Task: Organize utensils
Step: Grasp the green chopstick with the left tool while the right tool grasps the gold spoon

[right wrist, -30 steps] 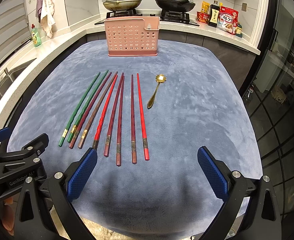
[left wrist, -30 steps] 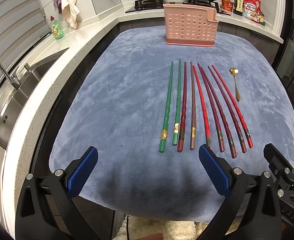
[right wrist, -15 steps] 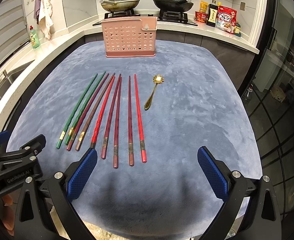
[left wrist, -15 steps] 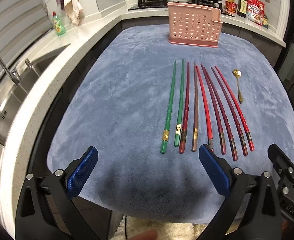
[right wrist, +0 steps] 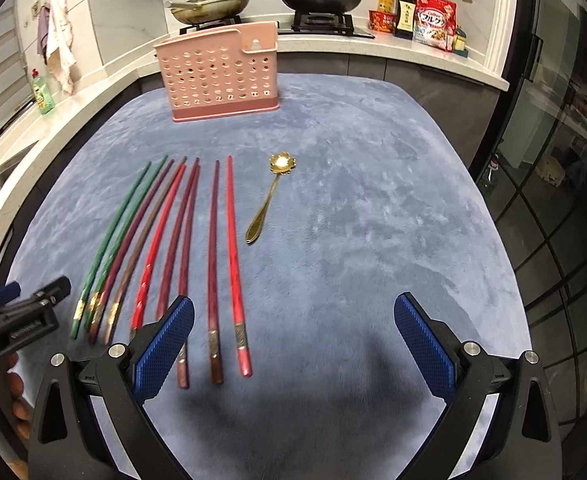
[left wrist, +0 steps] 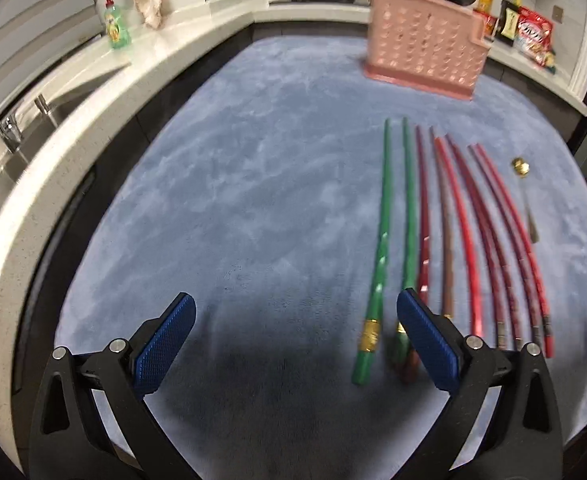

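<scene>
left gripper: fingers spread, holding nothing, low over blue mat | right gripper: fingers spread, holding nothing | chopsticks: side-by-side row near of pink utensil holder | gold spoon: just right of row

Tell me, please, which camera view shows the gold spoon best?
The right wrist view: the spoon lies sharp and whole on the blue cloth, flower-shaped bowl to handle tip, just right of the chopsticks. In the left wrist view the spoon sits near the right edge, small and motion-blurred, its handle faint.
</scene>
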{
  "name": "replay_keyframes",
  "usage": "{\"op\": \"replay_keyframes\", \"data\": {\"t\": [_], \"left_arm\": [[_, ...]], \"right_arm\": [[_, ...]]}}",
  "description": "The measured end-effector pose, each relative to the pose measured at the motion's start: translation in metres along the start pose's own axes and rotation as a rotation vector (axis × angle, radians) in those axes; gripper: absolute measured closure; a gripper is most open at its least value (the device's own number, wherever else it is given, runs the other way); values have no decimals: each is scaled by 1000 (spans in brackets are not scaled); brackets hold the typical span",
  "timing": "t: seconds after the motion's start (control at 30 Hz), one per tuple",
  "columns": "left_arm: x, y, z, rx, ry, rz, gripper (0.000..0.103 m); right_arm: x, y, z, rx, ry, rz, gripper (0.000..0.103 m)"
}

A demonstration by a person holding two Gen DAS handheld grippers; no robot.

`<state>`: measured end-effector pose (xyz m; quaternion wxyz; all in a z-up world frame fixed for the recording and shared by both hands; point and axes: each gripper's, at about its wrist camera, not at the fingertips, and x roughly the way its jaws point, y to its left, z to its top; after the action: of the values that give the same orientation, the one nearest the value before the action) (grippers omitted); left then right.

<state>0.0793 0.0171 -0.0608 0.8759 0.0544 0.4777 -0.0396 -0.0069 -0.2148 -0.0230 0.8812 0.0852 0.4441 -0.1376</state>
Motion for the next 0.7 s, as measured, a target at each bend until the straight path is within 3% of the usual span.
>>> {"op": "replay_keyframes", "data": {"t": [0.33,0.53,0.7], "left_arm": [[24,4,-10,19,62,-17,7],[20,14,-14,16,51,-24,24],[16,12,-11,13,50,-50,44]], "right_arm": [[26,1,15,0,4,2,7],[46,6,29,-6,12,16,17],[65,7,39,6,26,27,34]]}}
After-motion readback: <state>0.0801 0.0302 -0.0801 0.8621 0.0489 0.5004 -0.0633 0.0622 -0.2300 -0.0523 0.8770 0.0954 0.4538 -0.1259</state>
